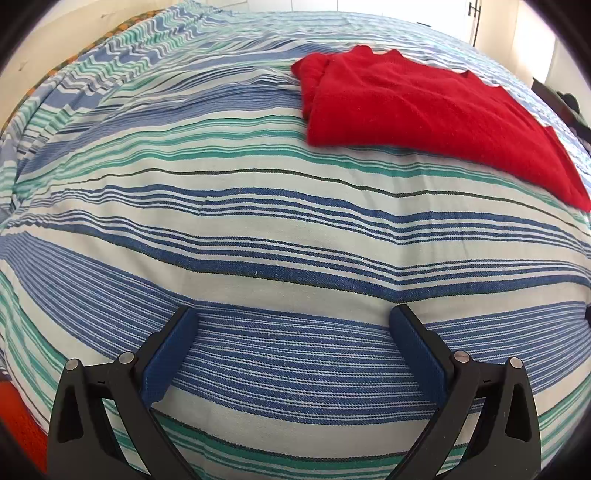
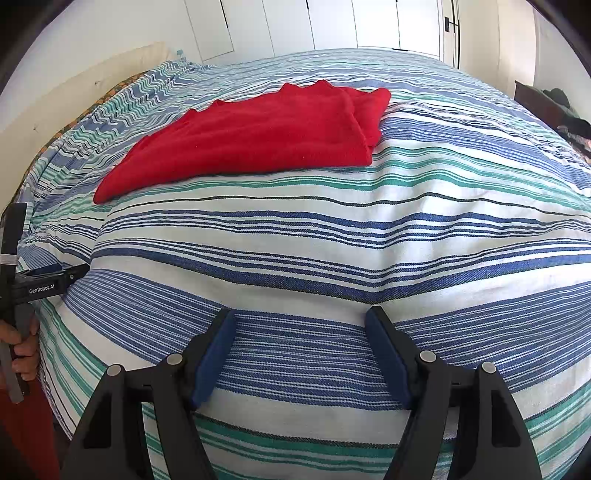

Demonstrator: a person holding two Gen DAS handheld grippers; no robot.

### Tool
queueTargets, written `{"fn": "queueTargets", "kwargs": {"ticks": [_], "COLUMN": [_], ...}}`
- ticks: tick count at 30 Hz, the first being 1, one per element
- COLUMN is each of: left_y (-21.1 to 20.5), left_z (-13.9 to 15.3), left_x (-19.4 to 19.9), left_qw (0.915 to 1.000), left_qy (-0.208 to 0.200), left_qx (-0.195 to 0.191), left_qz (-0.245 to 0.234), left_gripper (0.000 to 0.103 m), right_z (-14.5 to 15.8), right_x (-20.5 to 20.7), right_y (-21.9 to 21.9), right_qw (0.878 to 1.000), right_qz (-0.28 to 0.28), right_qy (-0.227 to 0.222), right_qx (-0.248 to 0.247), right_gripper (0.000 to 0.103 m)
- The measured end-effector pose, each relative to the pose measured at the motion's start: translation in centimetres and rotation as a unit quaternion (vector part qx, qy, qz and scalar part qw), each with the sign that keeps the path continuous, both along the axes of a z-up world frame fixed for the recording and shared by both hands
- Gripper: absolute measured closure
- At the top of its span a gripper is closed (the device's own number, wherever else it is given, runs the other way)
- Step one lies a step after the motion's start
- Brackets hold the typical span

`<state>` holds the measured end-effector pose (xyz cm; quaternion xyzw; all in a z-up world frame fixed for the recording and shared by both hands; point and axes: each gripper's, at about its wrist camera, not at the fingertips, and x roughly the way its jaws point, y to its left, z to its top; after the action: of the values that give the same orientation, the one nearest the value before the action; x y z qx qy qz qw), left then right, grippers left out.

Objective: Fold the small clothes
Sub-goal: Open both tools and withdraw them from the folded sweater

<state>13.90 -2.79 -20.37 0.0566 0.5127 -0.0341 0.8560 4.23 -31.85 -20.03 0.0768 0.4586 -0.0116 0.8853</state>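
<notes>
A red garment [image 1: 417,110] lies folded flat on the striped bedspread [image 1: 258,229], at the upper right of the left wrist view and at the upper left of the right wrist view [image 2: 258,136]. My left gripper [image 1: 293,317] is open and empty, well short of the garment above the bedspread. My right gripper [image 2: 299,321] is open and empty too, also short of the garment. The left gripper's body [image 2: 40,284] shows at the left edge of the right wrist view, held by a hand.
The bed with the blue, green and white striped cover [image 2: 406,229] fills both views. White closet doors [image 2: 332,26] stand behind it. A dark piece of furniture with clothes [image 2: 554,107] stands at the far right. An orange surface [image 1: 22,417] shows at the lower left.
</notes>
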Motion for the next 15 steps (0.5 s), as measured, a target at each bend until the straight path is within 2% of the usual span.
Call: {"fn": "queueTargets", "kwargs": {"ticks": [15], "left_y": [-0.13], "left_z": [0.09], "left_x": [-0.24], "left_qw": [1.0], "left_qy": [-0.004], "left_qx": [0.002], "left_qz": [-0.002], "left_gripper": [0.001], "right_z": [-0.02], "right_x": [-0.1], "right_y": [0.12], "right_qw": [1.0], "right_qz": [-0.001], "right_qy": [0.004], "right_qx": [0.0], "right_gripper": [0.03]}}
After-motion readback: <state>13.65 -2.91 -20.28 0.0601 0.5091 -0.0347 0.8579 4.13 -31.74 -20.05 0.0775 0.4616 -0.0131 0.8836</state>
